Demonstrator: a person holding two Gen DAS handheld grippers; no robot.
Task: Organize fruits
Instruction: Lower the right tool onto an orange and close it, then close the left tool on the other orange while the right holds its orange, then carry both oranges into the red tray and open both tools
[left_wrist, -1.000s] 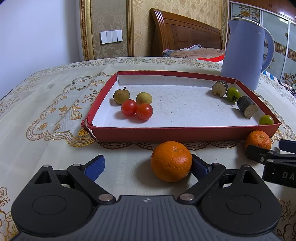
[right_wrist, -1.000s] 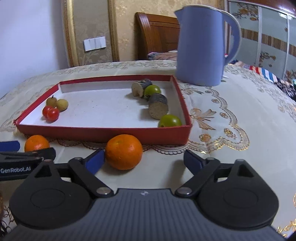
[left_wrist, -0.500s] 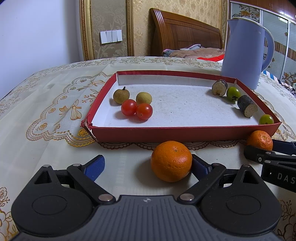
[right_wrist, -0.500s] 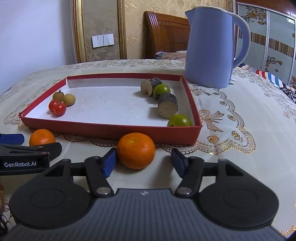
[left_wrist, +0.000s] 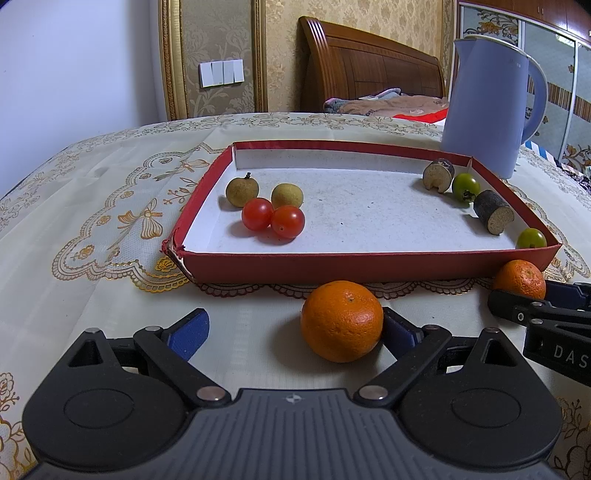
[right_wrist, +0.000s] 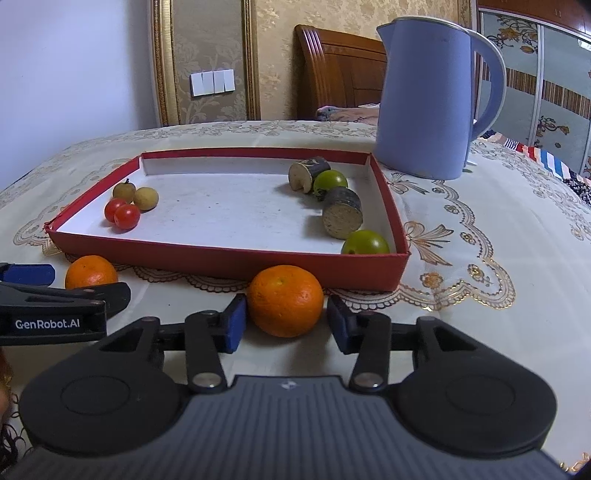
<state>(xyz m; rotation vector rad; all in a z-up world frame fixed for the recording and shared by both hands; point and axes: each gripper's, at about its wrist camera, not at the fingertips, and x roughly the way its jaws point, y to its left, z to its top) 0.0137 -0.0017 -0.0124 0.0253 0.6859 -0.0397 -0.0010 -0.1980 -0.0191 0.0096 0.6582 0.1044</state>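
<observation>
Oranges sit on the cloth-covered worktop (left_wrist: 92, 229) before the red tray (left_wrist: 369, 260), beyond which stands a blue kettle (right_wrist: 424, 103). One orange (right_wrist: 285, 301) lies between the right tool's (right_wrist: 286, 323) spread fingers, small gaps on both sides. Another orange (left_wrist: 341, 320) touches one finger of the wide-open left tool (left_wrist: 295, 328). Tomatoes (left_wrist: 273, 219) rest in the tray.
</observation>
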